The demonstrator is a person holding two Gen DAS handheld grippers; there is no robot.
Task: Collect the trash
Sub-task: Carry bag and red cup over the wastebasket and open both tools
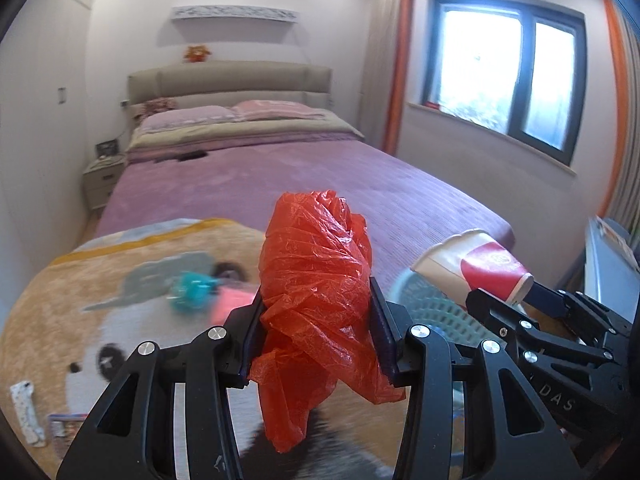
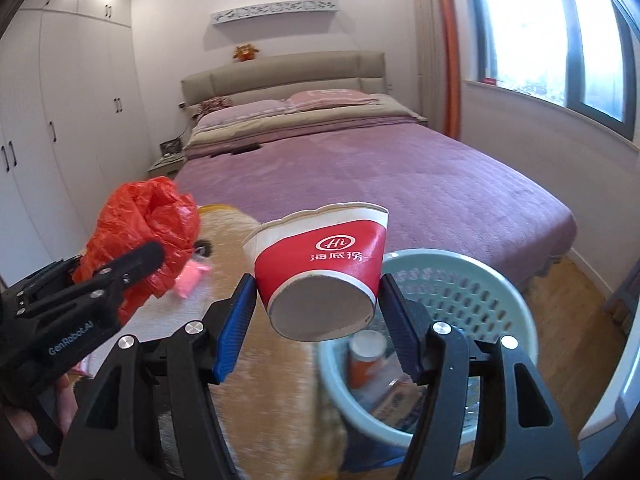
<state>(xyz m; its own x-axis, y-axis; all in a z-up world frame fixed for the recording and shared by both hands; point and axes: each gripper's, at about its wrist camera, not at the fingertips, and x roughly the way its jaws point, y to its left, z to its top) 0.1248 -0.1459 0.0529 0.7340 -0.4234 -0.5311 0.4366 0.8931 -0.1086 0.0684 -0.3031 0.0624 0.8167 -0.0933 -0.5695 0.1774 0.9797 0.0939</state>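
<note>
Paper cup (image 2: 320, 276): white "Hi" logo w/ three Chinese chars under it, prob. 海底捞. Left claw (image 2: 136, 264) body reads "GenRobot.AI". Right claw (image 1: 508, 300) body shows "DAS", rest cut off.

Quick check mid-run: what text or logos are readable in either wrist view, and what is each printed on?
"Hi" with "海底捞": red band of the paper cup.
"GenRobot.AI": body of the left gripper.
"DAS": body of the right gripper, partly cut off.
Wrappers on the blanket: too blurred to read.

Bed (image 1: 280, 176) under panda blanket (image 1: 120, 280)
</note>
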